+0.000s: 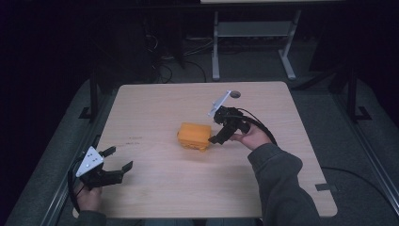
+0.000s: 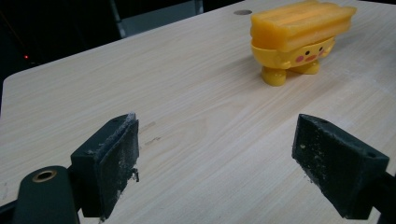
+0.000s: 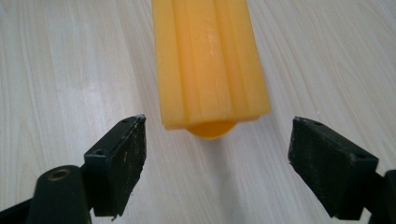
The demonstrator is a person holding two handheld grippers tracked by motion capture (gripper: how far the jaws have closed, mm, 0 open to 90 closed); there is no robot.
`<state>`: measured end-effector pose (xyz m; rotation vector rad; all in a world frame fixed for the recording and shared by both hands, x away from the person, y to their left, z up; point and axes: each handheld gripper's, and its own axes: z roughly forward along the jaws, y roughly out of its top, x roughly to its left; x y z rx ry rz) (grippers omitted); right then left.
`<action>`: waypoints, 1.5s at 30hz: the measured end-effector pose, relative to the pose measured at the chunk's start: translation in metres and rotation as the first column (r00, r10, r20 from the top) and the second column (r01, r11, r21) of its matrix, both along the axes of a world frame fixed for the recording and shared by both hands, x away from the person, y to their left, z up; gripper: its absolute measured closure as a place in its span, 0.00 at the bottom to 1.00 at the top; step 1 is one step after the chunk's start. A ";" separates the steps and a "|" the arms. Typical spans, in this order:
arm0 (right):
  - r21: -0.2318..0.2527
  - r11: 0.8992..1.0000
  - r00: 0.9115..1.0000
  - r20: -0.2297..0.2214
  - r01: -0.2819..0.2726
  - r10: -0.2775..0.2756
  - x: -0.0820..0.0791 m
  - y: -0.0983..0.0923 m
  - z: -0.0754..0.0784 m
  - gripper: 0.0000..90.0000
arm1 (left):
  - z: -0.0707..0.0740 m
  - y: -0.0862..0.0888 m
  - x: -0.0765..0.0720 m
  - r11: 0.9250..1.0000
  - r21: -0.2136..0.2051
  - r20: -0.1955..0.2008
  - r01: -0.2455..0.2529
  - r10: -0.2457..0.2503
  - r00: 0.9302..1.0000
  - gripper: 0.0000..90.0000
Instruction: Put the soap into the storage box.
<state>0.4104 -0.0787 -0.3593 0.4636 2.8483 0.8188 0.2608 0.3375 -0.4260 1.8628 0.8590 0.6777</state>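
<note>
A yellow plastic toy container [image 1: 194,136] stands near the middle of the pale wood-grain table [image 1: 155,188]: a rounded body on two stubby feet with a painted face (pink cheeks, seen in the left gripper view) carries a flat, ribbed, matte orange-yellow lid longer than the body. In the right gripper view the lid's long axis runs straight away from the right gripper [image 1: 217,137], whose jaws stand wide, just short of the lid's near end. The left gripper [image 1: 118,159], jaws likewise wide and empty, hovers well apart near the table's front left corner.

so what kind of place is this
Probably a lab or workshop set up for recording: a bare wooden table in a dark room, cables on the floor, and a metal-legged workbench behind.
</note>
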 end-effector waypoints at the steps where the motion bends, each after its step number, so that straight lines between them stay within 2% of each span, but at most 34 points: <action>1: 0.000 1.000 1.000 -0.001 0.004 -0.004 -0.001 -0.002 -0.001 0.21 | 0.000 0.000 0.000 1.000 -0.002 0.000 0.000 0.000 1.000 0.15; 10: 0.001 1.000 1.000 -0.007 0.030 -0.030 -0.007 -0.018 -0.004 0.21 | -0.001 -0.001 0.000 1.000 0.000 0.000 0.000 0.000 1.000 0.15; 17: 0.020 0.999 0.999 -0.008 0.046 -0.046 -0.011 -0.028 -0.004 0.21 | -0.001 -0.001 0.000 1.000 0.004 0.000 0.000 0.000 1.000 0.15; 24: 0.006 0.998 0.998 -0.016 0.065 -0.065 -0.015 -0.040 -0.009 0.21 | -0.001 -0.001 0.000 1.000 0.005 -0.001 -0.001 0.001 1.000 0.15; 31: 0.032 0.996 0.996 -0.016 0.085 -0.085 -0.022 -0.053 -0.012 0.21 | -0.001 -0.001 0.000 1.000 0.011 -0.005 0.001 -0.001 1.000 0.15; 34: 0.024 0.995 0.995 -0.018 0.094 -0.094 -0.024 -0.058 -0.014 0.21 | -0.001 -0.002 0.000 1.000 0.010 -0.006 0.000 0.000 1.000 0.15; 45: 0.049 0.990 0.991 -0.024 0.130 -0.129 -0.033 -0.080 -0.022 0.22 | -0.001 -0.003 0.000 1.000 0.012 -0.005 0.001 0.000 1.000 0.15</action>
